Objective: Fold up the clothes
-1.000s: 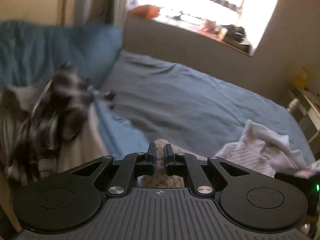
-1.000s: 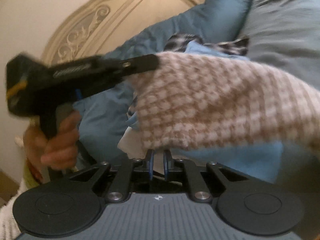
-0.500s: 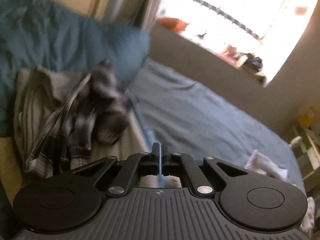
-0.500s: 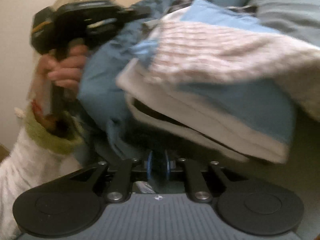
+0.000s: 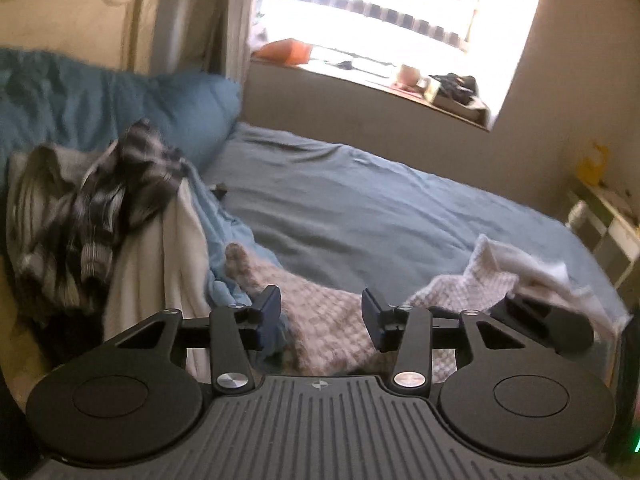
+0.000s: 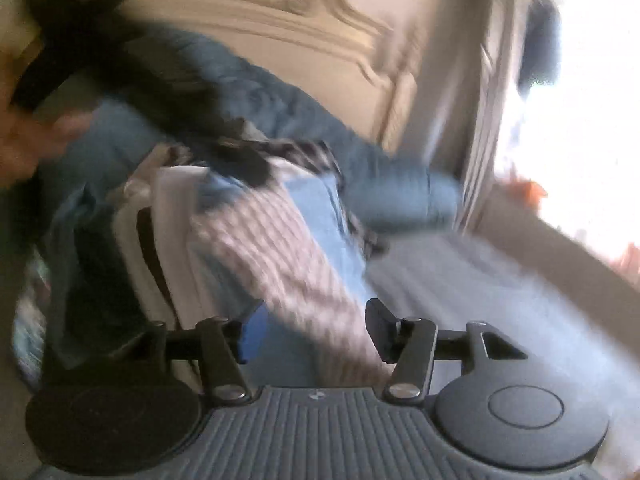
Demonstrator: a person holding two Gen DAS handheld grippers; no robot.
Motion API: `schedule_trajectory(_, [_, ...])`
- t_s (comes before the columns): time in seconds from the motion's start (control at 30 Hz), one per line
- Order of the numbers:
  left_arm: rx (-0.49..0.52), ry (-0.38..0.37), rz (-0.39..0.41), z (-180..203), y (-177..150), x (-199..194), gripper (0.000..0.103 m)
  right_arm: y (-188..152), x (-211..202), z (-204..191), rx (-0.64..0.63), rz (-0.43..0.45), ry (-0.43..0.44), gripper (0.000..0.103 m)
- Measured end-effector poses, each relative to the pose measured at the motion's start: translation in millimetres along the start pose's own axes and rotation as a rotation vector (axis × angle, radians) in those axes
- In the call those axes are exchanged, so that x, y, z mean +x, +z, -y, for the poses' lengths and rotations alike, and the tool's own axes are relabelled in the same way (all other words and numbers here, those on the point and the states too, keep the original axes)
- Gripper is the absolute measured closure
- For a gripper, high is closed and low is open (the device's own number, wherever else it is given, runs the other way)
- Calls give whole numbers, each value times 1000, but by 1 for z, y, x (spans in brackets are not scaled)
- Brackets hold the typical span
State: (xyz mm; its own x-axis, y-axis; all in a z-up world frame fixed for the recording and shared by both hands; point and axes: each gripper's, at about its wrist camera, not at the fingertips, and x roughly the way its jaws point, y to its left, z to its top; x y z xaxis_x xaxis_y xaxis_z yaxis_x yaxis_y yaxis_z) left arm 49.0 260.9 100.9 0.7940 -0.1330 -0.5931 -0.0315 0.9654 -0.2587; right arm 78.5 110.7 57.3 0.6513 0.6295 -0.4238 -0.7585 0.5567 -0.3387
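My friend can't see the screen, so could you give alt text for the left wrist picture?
The left gripper, jaws open and holding nothing, hovers over a pink-and-white checked knit garment lying on a blue-sheeted bed. A pile of clothes sits to the left against blue pillows, under a bright window.

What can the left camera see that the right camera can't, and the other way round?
Only the left view shows the windowsill with a cup, the white garment further down the bed, and the shelf by the wall. Only the right view, which is blurred, shows the carved headboard and a hand at the left edge. Both show the checked knit lying on the stack of folded clothes, the blue pillow, the bed sheet, and an open tool in front: left tool, right tool.
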Motion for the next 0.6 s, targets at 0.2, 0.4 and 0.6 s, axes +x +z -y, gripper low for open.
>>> schedule_trajectory(0.2, [-117, 23, 23, -28, 6, 2, 53, 6, 26, -33, -210, 8, -10, 47])
schedule_trajectory(0.4, [-134, 27, 29, -41, 6, 5, 53, 7, 40, -41, -266, 20, -2, 55])
schedule_trajectory(0.6, [-114, 50, 17, -41, 4, 13, 53, 8, 43, -42, -295, 34, 12, 56])
